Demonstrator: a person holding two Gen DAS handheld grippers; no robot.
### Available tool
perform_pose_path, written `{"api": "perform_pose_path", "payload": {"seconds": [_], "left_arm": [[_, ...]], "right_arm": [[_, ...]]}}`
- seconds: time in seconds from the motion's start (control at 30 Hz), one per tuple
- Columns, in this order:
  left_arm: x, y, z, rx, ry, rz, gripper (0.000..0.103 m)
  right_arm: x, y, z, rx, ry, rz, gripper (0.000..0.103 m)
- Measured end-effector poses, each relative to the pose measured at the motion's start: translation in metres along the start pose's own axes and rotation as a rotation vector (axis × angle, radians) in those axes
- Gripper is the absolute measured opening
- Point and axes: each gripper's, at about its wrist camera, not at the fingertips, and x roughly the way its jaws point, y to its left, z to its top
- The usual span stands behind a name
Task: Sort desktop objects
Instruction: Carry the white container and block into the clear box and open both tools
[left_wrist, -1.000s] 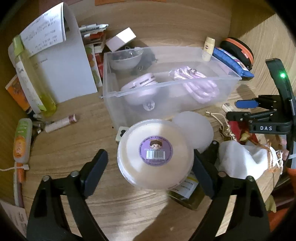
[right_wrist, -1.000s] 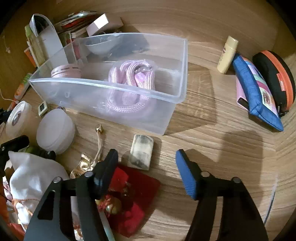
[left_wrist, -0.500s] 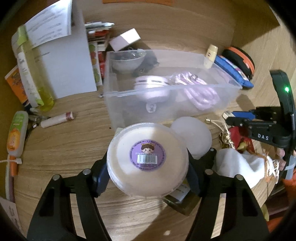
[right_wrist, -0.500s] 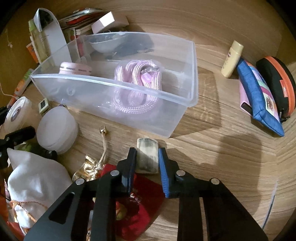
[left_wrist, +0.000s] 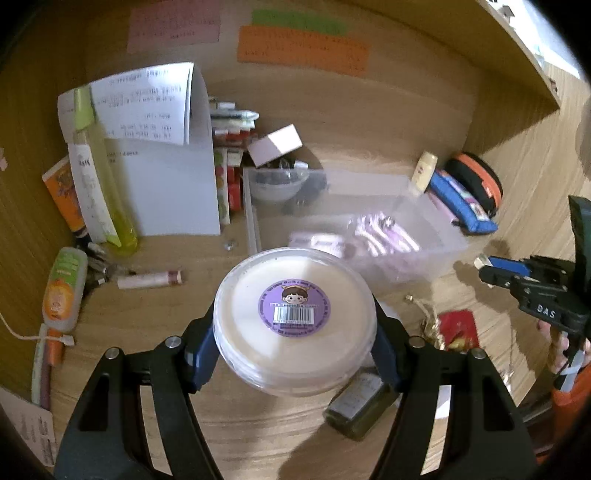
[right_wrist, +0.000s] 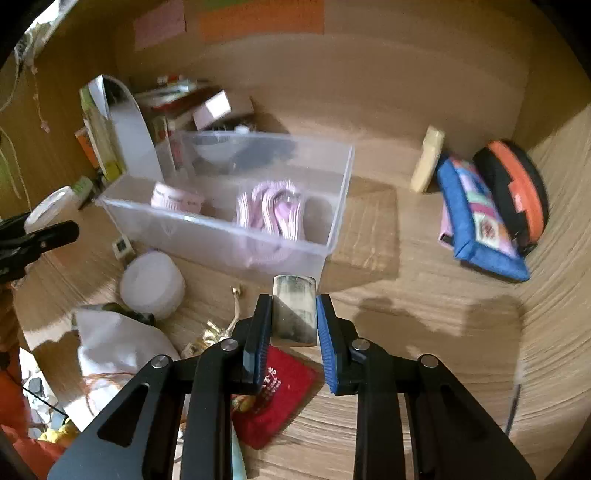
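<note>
Wooden desk (right_wrist: 424, 295) cluttered — clear bin (right_wrist: 221, 229) w/ pink cord (right_wrist: 271, 212) dead ahead.

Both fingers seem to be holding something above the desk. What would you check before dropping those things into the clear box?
1. Left gripper clamps the round white tub: ok.
2. Right gripper clamps the small grey block: ok.
3. Both items lifted off the desk: ok.
4. Clear box open on top: ok.
5. Free space beside the pink cord: ok.
6. Tub's lid sealed: cannot tell.
</note>
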Motion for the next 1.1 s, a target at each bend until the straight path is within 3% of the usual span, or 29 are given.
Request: {"api": "perform_pose_path", "payload": {"seconds": [0.6,1.1], "left_arm": [[0.021,-0.008,0.073,0.001,-0.036,-0.010,0.069],[0.081,-0.007,0.102,-0.017,0.021,-0.011,0.069]], "right_arm": [[-0.021,0.009,0.049,-0.005,-0.152,0.041,0.022],[0.041,0.022,0.080,0.014,-0.085,0.112,0.022]]}}
